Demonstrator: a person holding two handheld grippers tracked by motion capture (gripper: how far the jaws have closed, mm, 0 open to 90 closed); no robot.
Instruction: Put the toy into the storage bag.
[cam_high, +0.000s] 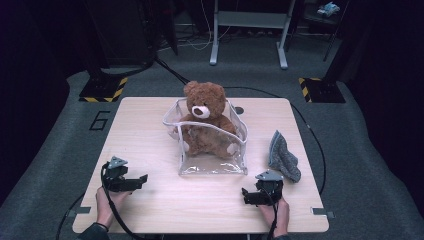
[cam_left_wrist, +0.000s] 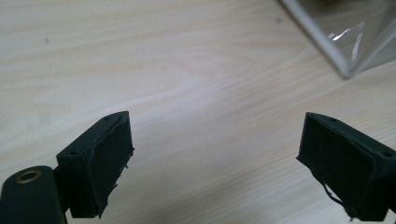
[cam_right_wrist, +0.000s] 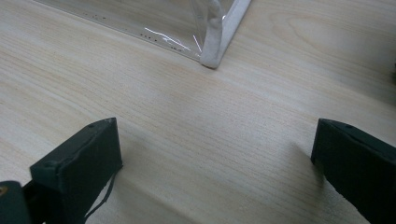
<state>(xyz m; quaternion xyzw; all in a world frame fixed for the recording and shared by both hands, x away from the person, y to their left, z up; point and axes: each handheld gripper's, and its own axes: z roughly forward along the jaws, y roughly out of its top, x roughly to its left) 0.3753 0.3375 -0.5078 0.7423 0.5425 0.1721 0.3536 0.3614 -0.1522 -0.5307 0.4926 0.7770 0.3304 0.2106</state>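
Observation:
A brown teddy bear (cam_high: 205, 116) sits upright inside a clear plastic zip bag (cam_high: 212, 162) with white piping, at the middle of the wooden table (cam_high: 150, 125). My left gripper (cam_high: 141, 180) rests near the front left, open, with bare wood between its jaws (cam_left_wrist: 215, 154); a corner of the bag (cam_left_wrist: 345, 42) shows at the upper right of its view. My right gripper (cam_high: 246, 195) lies near the front right, open too (cam_right_wrist: 215, 163), facing the bag's near corner (cam_right_wrist: 212, 58).
A grey knitted cloth (cam_high: 282, 156) lies on the table's right side, just behind the right gripper. Cables trail from both grippers over the front edge. On the carpet beyond the table stand a metal frame (cam_high: 248, 30) and yellow-black striped bases (cam_high: 104, 90).

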